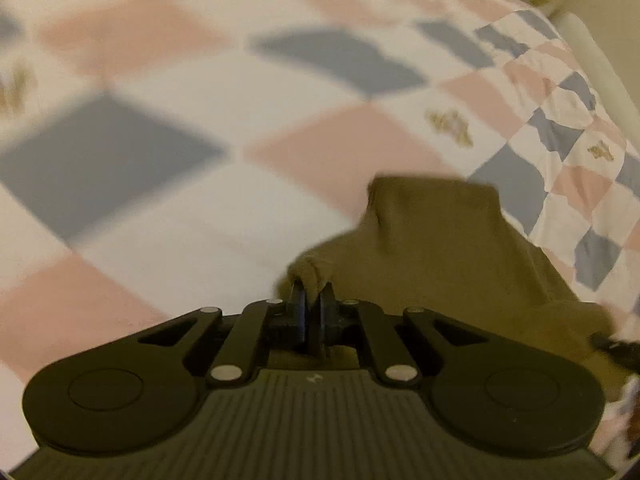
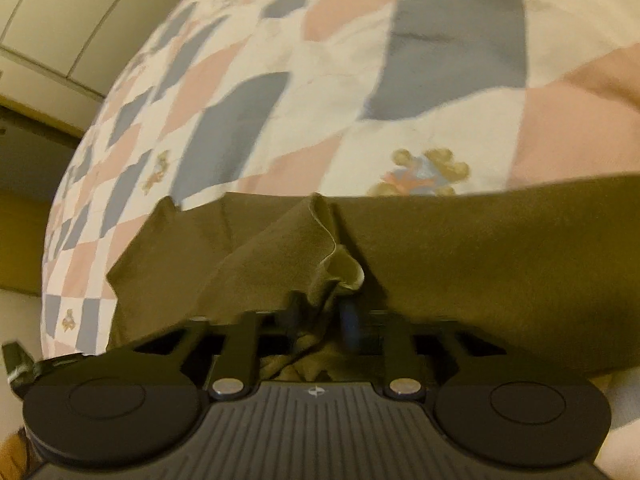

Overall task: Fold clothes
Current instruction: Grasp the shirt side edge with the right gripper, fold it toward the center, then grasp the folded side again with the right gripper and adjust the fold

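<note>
- Olive-green garment (image 1: 440, 248) hangs from both tools above a checked bedspread (image 1: 180, 60); it spreads forward and to the right of the left gripper (image 1: 313, 300).
- Left gripper's jaws are pressed together on a bunched corner of the cloth.
- Right gripper (image 2: 322, 304) pinches a ruffled, pale-edged fold of the same garment (image 2: 480, 260); its jaws stand slightly apart around the thick bunch.
- Fabric looks soft, matte and knit-like, creased near each grip.
- Bedspread is a patchwork of pink, grey-blue and cream squares with small golden figures.
- In the right wrist view, the garment's top edge runs left to right, stretched across the frame.
</note>
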A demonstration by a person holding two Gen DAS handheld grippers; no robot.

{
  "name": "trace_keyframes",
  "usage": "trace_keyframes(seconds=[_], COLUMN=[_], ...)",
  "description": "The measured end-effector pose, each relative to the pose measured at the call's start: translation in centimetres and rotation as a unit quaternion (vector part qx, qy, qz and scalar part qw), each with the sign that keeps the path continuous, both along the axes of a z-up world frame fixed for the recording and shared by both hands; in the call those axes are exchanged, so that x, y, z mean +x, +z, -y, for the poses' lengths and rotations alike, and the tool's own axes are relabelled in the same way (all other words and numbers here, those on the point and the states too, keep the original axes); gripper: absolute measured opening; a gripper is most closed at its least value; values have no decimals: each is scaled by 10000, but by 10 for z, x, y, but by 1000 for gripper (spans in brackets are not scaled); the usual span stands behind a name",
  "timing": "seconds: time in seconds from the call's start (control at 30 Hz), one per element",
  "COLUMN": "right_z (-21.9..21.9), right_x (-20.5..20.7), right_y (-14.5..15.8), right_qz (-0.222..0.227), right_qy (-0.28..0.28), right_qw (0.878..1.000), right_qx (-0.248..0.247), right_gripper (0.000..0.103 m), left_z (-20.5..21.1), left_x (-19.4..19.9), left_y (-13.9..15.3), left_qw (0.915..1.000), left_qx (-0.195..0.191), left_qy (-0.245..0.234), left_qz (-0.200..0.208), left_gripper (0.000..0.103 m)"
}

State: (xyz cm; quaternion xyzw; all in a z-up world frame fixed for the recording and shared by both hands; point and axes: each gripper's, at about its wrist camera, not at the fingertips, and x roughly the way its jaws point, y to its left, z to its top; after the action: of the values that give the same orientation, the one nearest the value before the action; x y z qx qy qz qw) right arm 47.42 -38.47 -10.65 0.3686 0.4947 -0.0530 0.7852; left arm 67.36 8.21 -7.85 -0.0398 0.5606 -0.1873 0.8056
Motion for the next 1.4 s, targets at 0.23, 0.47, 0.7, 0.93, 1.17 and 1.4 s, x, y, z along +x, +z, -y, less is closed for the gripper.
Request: trace_keyframes(seconds=[0.23, 0.47, 0.7, 0.93, 1.17, 1.4], right_z=[0, 1, 5, 0, -10, -16], right_x=[-8, -3, -7, -8, -12, -10], right_y=[6, -4, -5, -2, 19, 6], right_qz=[155, -183, -217, -179, 475, 128], right_qy=[311, 312, 135, 86, 249, 407], right_qw=[9987, 9980, 9989, 9990, 9964, 9945], right_qx=[-365, -511, -389, -394, -659, -957], right_gripper=[5, 16, 41, 45, 9, 12], left_z=[35, 8, -33, -14, -18, -3], left_x=[6, -3, -89, -139, -167, -168], left_y=[-17, -15, 2, -36, -22, -38], left_qw=[9783, 9873, 9916, 9891, 9962, 9876], left_qx=[1948, 1560, 325, 27, 474, 1498], left_qy=[-492, 287, 916, 649, 629, 382], left_qz=[512, 31, -852, -1323, -375, -265], left_gripper=[12, 26, 48, 6, 4, 29])
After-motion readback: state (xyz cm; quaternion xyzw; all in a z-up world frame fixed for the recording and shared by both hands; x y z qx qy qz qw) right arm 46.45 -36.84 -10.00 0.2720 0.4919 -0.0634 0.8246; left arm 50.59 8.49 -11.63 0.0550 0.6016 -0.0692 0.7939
